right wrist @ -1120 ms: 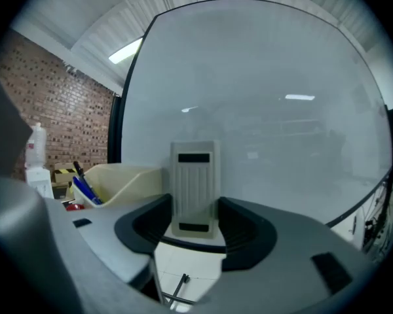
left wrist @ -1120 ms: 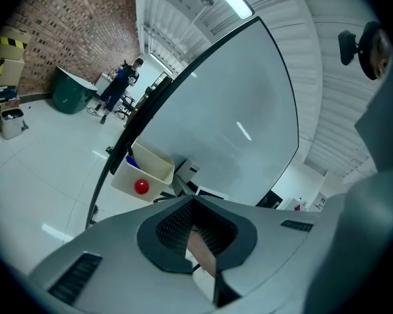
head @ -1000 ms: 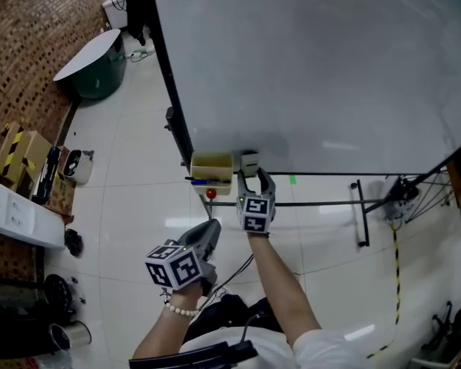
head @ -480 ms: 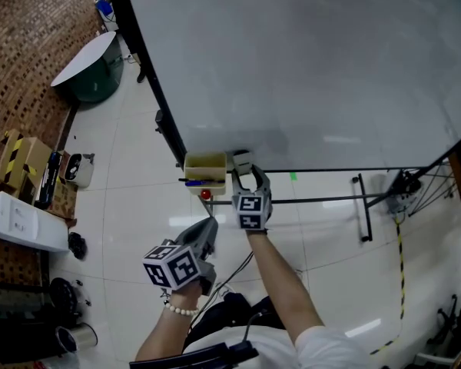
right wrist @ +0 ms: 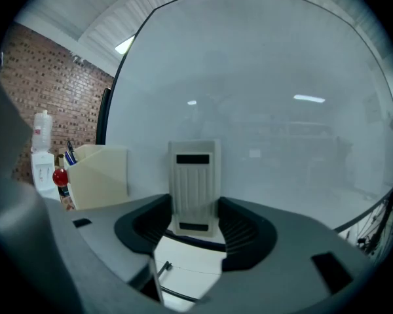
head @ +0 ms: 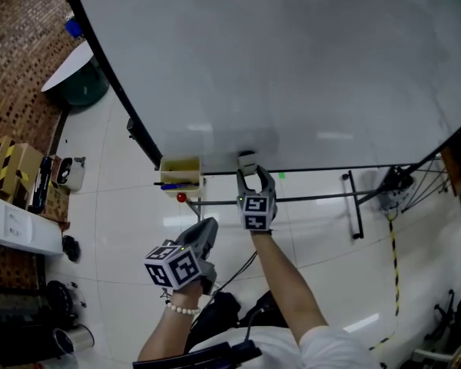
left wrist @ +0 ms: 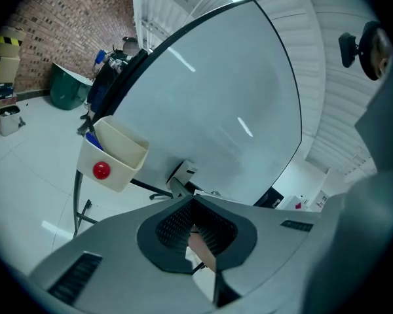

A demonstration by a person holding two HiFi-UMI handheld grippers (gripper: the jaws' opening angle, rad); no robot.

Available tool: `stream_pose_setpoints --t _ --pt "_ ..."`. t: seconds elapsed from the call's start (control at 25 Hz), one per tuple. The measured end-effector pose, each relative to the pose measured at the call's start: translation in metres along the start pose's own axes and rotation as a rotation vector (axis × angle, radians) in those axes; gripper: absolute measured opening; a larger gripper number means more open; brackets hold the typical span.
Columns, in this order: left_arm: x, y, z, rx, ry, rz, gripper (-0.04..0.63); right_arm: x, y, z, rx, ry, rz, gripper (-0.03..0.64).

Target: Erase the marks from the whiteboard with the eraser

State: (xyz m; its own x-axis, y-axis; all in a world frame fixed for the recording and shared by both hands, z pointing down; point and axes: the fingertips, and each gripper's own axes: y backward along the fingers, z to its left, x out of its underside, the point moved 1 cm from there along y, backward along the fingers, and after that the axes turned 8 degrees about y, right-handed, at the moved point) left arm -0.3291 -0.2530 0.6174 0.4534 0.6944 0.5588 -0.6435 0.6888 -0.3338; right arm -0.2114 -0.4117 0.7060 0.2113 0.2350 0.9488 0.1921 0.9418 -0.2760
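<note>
The large white whiteboard (head: 307, 68) fills the upper part of the head view. The pale grey, ribbed rectangular eraser (head: 247, 161) is seen at its lower edge, flat against the board surface. The right gripper (head: 254, 177) is held up to it, and in the right gripper view the two dark pads are seen closed against the eraser's left and right sides, with its lower end between them. That contact cannot be read from the head view, where only the jaws on either side of the eraser are visible.

The left gripper (head: 207, 230) is held lower and nearer the person, well apart from the board. In the left gripper view its jaws are seen brought together at the tips with nothing gripped. Through the small gap behind the tips, a strip of the person's bare right forearm (head: 280, 275) is shown.

Just left of the eraser, a cream open-topped plastic box (head: 179, 172) is fixed at the board's lower edge. A small red ball (head: 181, 197) is seen on or just below it. Blue pens (right wrist: 69, 154) standing in the box are shown most clearly in the right gripper view.

A brown brick wall (left wrist: 52, 18) and a dark green bin (left wrist: 65, 90) beyond the board's left end are made out best in the left gripper view.
</note>
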Motion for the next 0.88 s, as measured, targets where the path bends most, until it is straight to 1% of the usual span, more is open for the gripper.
stream_pose_setpoints --t 0.4,0.6,0.76,0.88 --pt "0.041 -0.054 -0.065 -0.019 0.011 -0.027 -0.008 0.021 0.024 -0.093 0.011 0.008 0.024 0.255" --pt "0.059 -0.078 -0.096 -0.039 0.005 -0.064 -0.008 0.037 0.036 -0.144 0.006 -0.017 0.036 0.254" --pt "0.069 -0.094 -0.117 -0.044 0.022 -0.106 -0.008 0.041 0.046 -0.183 -0.004 -0.014 0.032 0.255" --pt "0.081 -0.106 -0.128 -0.049 0.028 -0.102 -0.008 0.047 0.055 -0.212 0.013 -0.013 0.036 0.253"
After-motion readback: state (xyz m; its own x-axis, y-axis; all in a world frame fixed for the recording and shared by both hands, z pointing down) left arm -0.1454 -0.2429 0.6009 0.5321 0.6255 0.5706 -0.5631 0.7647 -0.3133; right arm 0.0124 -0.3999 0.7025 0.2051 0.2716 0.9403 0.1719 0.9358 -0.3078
